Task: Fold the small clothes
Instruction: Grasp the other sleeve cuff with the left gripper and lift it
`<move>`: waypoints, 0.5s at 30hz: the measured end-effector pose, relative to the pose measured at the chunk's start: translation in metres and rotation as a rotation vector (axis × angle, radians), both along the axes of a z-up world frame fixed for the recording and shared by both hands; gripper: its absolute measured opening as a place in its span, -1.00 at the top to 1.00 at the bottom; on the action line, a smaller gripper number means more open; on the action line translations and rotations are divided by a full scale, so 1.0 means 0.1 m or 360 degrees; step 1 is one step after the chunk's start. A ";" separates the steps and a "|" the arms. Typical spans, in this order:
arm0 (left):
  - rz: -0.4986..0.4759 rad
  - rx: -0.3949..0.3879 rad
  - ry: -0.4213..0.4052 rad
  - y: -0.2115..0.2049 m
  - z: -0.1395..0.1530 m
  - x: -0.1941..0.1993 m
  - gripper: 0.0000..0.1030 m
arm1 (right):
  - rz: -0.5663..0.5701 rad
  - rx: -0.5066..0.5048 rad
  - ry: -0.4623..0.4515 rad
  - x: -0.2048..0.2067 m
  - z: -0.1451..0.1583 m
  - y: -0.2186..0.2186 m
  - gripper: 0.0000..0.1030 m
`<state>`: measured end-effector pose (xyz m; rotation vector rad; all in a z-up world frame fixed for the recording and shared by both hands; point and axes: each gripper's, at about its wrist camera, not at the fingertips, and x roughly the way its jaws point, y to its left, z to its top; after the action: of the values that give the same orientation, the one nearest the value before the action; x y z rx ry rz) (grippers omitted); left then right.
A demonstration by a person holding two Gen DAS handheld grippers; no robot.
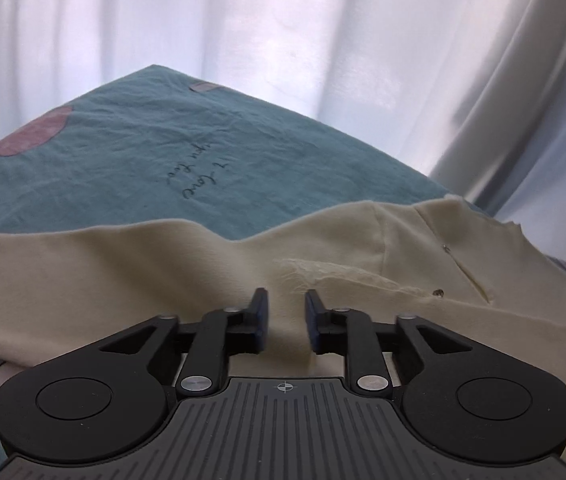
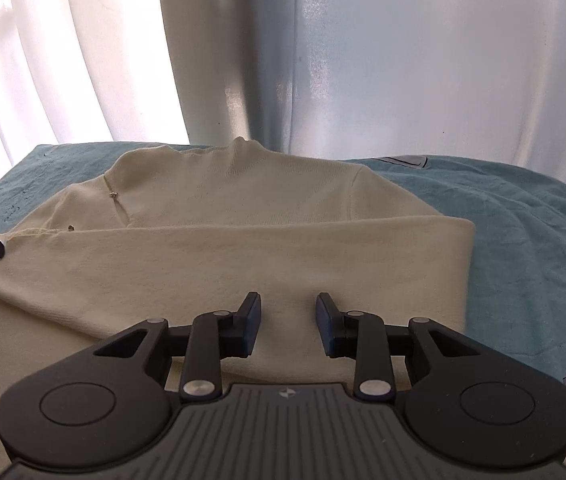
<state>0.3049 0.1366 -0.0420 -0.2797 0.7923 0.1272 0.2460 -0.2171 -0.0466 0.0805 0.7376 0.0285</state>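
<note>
Right wrist view: the soft, limp cream top (image 2: 243, 248) is best pinched at its folded edge; both tools, right tool (image 2: 288, 320) and left tool (image 1: 286, 320), are seen open and empty.

Bare teal sheet (image 2: 523, 248) to the right of my right fingers (image 2: 325, 320) & beyond the cream top (image 2: 223, 264) was free to pass; curtains (image 1: 243, 20) blocked the far edge w/ no gap.
</note>
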 end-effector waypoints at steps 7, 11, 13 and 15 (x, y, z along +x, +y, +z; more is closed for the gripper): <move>0.0446 -0.0206 -0.0070 0.78 0.08 -0.69 -0.52 | 0.0118 0.0037 -0.0047 -0.21 0.03 0.21 0.42; 0.0697 -0.0237 0.0001 1.27 0.00 -0.90 -0.36 | 0.0127 -0.0077 -0.0021 -0.16 0.00 0.36 0.41; 0.0857 -0.0317 0.0014 1.54 -0.03 -1.01 -0.27 | 0.0151 0.0044 -0.0022 -0.18 0.05 0.35 0.41; 0.1016 -0.0422 -0.0006 1.81 -0.07 -1.11 -0.13 | 0.0159 0.0071 -0.0033 -0.24 0.08 0.38 0.41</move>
<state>0.1937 0.3178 -0.0494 -0.7799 0.6931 0.6237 0.2224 -0.1791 -0.0387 0.0860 0.7200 0.1409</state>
